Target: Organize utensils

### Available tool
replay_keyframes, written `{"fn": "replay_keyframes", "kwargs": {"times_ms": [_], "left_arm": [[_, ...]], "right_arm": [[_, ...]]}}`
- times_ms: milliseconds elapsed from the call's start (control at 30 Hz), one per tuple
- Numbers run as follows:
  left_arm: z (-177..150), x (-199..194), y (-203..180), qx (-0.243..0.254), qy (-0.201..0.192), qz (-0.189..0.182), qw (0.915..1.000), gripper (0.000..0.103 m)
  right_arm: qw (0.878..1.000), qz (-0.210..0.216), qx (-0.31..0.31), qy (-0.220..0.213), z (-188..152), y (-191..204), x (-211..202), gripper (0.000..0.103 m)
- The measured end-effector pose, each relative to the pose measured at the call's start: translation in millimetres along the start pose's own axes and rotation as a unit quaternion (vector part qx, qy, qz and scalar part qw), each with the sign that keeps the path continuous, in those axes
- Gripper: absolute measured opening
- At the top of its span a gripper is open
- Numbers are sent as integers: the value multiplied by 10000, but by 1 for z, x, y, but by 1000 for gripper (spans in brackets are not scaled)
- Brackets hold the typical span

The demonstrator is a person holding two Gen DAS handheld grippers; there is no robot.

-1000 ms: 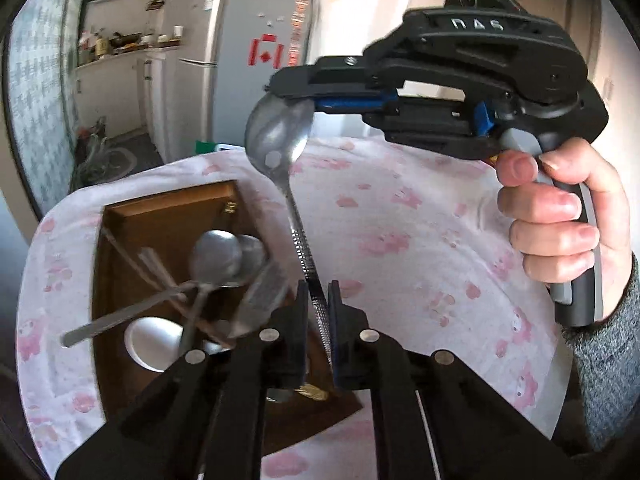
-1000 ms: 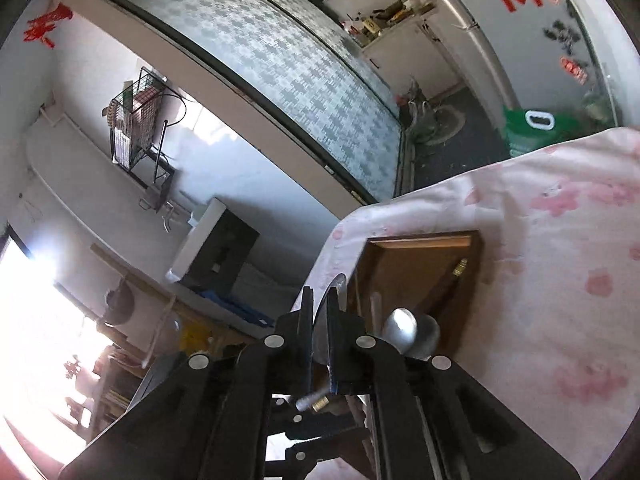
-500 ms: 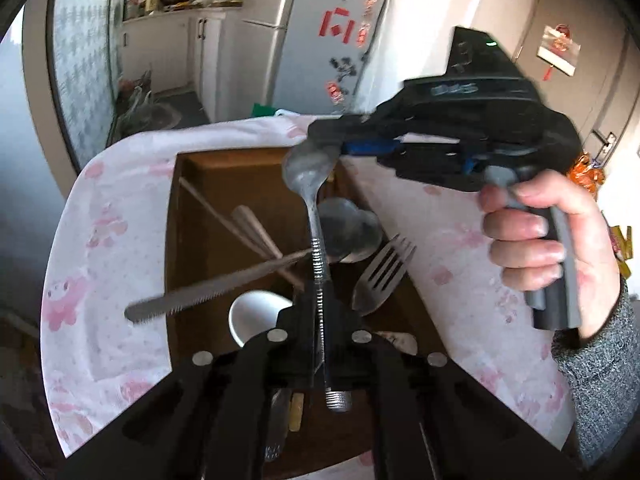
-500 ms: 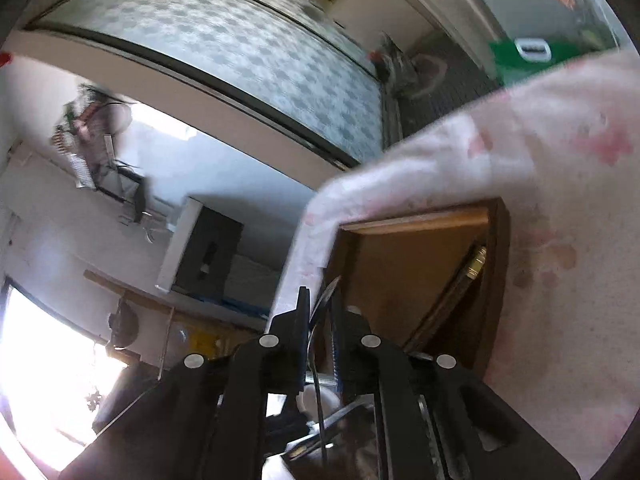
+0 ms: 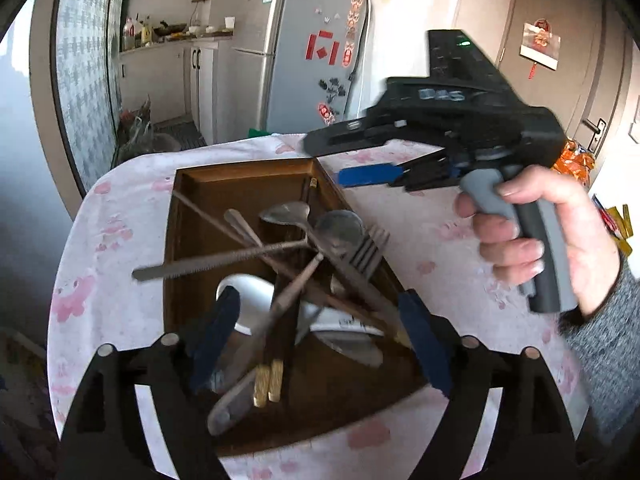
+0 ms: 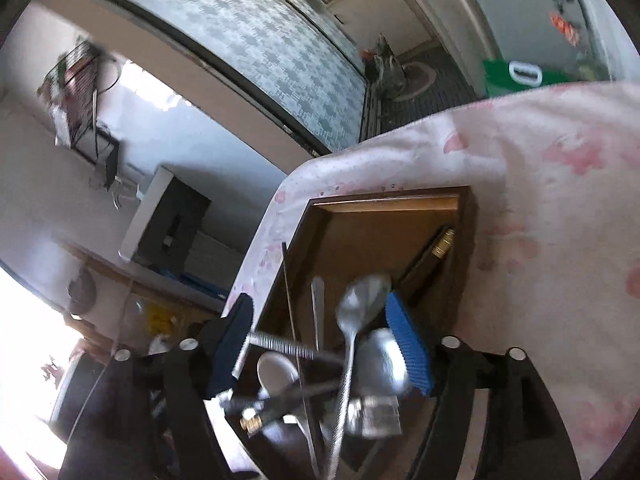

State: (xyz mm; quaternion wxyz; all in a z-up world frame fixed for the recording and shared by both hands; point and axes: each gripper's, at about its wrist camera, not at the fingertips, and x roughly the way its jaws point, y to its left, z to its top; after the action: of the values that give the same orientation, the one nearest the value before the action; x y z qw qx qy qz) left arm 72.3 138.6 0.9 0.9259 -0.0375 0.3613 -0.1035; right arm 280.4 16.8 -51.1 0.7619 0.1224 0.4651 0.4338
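Observation:
A brown wooden tray (image 5: 244,170) (image 6: 384,200) on the clothed table holds a jumble of utensils. A metal spoon (image 5: 286,214) (image 6: 362,300) lies loose in it, blurred, its handle across a serrated knife (image 5: 216,262) (image 6: 280,346). My left gripper (image 5: 320,336) hovers over the tray's near end, its jaws opening wide with nothing pressed between the pads. My right gripper (image 5: 324,162) (image 6: 320,346) hangs over the tray's far right side; its jaws are opening too, with the spoon's bowl just beyond the pads, which do not touch it. A fork (image 5: 368,248), a white ceramic spoon (image 5: 248,300) and gold-tipped chopsticks (image 5: 268,380) also lie there.
The table wears a white cloth with pink prints (image 5: 120,232). A person's hand (image 5: 540,240) in a grey sleeve grips the right gripper's handle. A fridge (image 5: 308,52) and kitchen counter stand behind. The table's edge drops off just left of the tray (image 6: 260,248).
Both grippers were shut on the spoon above the tray, left on its handle, right on its bowl. Both sank toward the tray and opened; the spoon has dropped among the utensils.

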Motion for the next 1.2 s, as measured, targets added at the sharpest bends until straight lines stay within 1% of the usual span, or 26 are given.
{"fn": "replay_keyframes", "kwargs": {"times_ms": [33, 67, 100, 133, 200, 233, 267, 300, 367, 533, 633, 733, 767, 833, 933, 1067, 1200], "left_arm": [[-3, -4, -1, -8, -87, 23, 10000, 93], [-7, -11, -3, -20, -243, 53, 9997, 94], [-11, -18, -5, -38, -371, 56, 9993, 96], [-16, -23, -6, -55, -451, 76, 9989, 96], [-23, -29, -9, -71, -602, 189, 9980, 98], [-30, -35, -13, -46, -740, 278, 9969, 99], [-36, -40, -14, -24, -858, 373, 9956, 100], [-41, -46, -19, 11, -1002, 506, 9937, 100], [-49, -53, -24, 88, -1217, 565, 9909, 100], [-65, -64, -35, 228, -1607, 618, 9848, 100], [-69, -73, -38, 267, -1938, 779, 9776, 100], [-74, -83, -43, 311, -2204, 943, 9703, 100], [-74, -84, -46, 356, -2234, 958, 9694, 100], [-75, -84, -48, 426, -2179, 929, 9706, 100], [-75, -84, -49, 478, -2165, 799, 9718, 100], [-77, -84, -50, 551, -2159, 677, 9725, 100], [-77, -84, -49, 534, -2165, 689, 9724, 100]], "right_arm": [[9999, -28, -84, -49, -3, 1, -6, 77], [9994, -104, -268, -166, -12, 6, -19, 83], [9987, -154, -417, -265, -22, 11, -28, 85], [9975, -252, -573, -322, -31, 16, -34, 88], [9922, -532, -1034, -456, -54, 28, -48, 89], [9863, -702, -1369, -588, -71, 36, -58, 91], [9826, -789, -1537, -679, -80, 40, -63, 94], [9750, -953, -1809, -874, -98, 46, -73, 95], [9582, -1324, -2226, -1218, -125, 54, -87, 100], [9290, -1746, -2764, -1733, -176, 55, -105, 100], [9147, -1854, -2975, -2009, -199, 52, -110, 100], [9074, -1819, -3020, -2288, -211, 46, -119, 100], [9062, -1785, -2972, -2422, -213, 45, -123, 100], [9027, -1819, -2921, -2581, -215, 45, -129, 100], [9037, -1830, -2924, -2537, -216, 46, -129, 100], [9017, -1691, -3084, -2516, -221, 51, -129, 100], [9013, -1664, -3107, -2518, -220, 51, -130, 100]]}}
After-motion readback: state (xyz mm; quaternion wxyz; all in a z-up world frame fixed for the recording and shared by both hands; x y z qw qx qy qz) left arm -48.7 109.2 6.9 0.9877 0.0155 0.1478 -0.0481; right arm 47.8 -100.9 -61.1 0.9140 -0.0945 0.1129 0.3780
